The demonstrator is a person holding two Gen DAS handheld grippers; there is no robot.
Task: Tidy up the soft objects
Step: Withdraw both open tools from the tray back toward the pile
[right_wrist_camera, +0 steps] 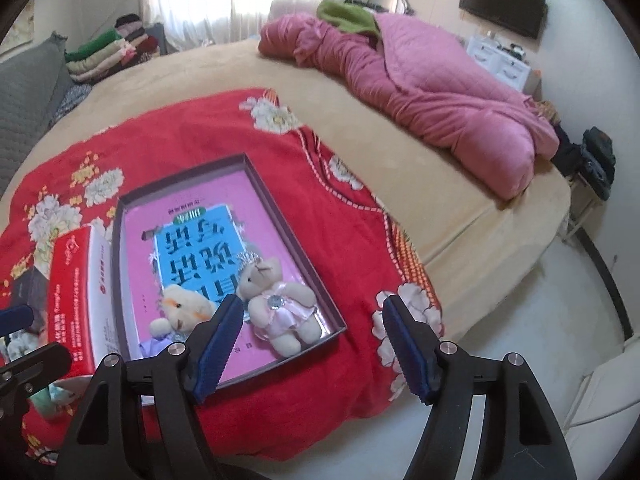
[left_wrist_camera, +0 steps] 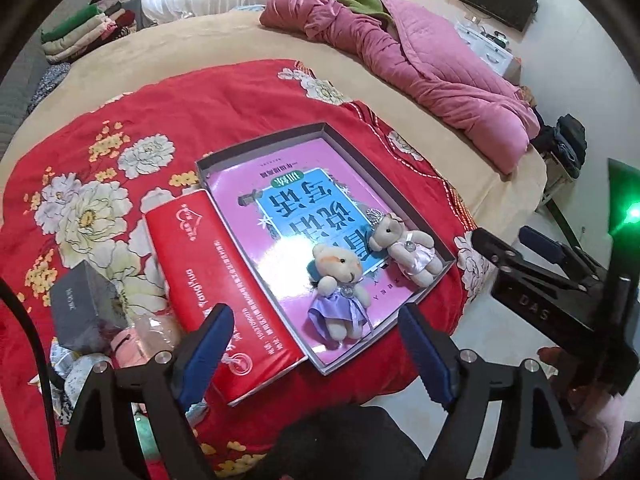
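Both bears lie side by side in the shallow box (left_wrist_camera: 436, 240): the purple-dressed bear (left_wrist_camera: 340, 292) and the pink-dressed bear (right_wrist_camera: 276, 308). Your left gripper (left_wrist_camera: 316, 352) and right gripper (right_wrist_camera: 312, 344) hang above with fingers spread and empty, so both toys look stowed there on purpose.

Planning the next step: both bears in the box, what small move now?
Probably back both off. Purple-dress bear and pink-dress bear lie in the box; the left hand-held gripper and right hand-held gripper stand open, holding nothing.
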